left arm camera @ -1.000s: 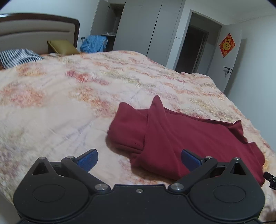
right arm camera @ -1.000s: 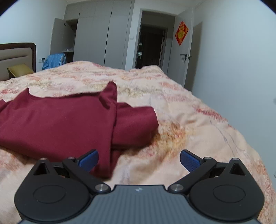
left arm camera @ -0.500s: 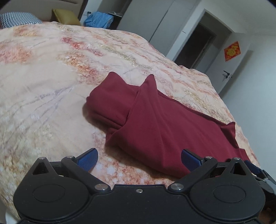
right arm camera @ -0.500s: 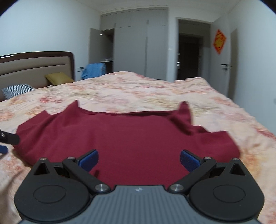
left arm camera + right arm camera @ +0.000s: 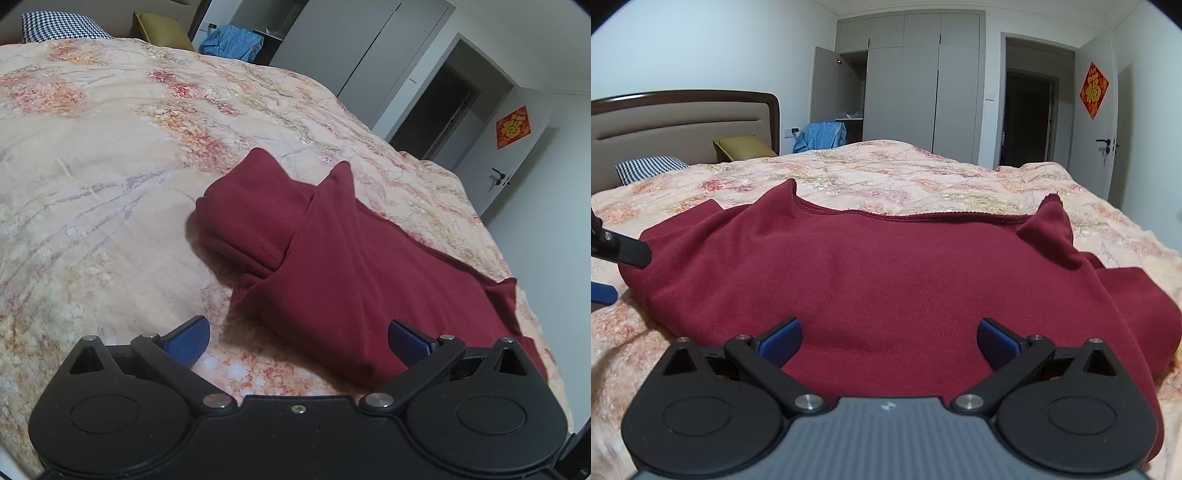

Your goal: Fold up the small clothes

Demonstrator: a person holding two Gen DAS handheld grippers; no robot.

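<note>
A dark red top [image 5: 332, 258] lies partly folded on the flowered bedspread [image 5: 92, 184], its sleeve end tucked under on the left side. My left gripper [image 5: 298, 341] hovers open just before the garment's near left corner, nothing between its blue pads. In the right wrist view the same red top [image 5: 886, 266] spreads wide, two corners sticking up at its far edge. My right gripper [image 5: 889, 341] stands open above its near edge, holding nothing. A black finger of the left gripper [image 5: 620, 251] shows at the far left.
The headboard [image 5: 683, 122], a checked pillow [image 5: 650, 166] and an olive cushion [image 5: 742, 146] are at the bed's head. Blue cloth [image 5: 822, 134] hangs by the grey wardrobe [image 5: 916, 92]. A dark doorway [image 5: 1030, 118] and a white door with a red sign [image 5: 1093, 90] stand right.
The left gripper has tipped down and closed in on the garment's left corner. The right gripper has swung left from the bed's right side to face the middle of the top. Both stayed open.
</note>
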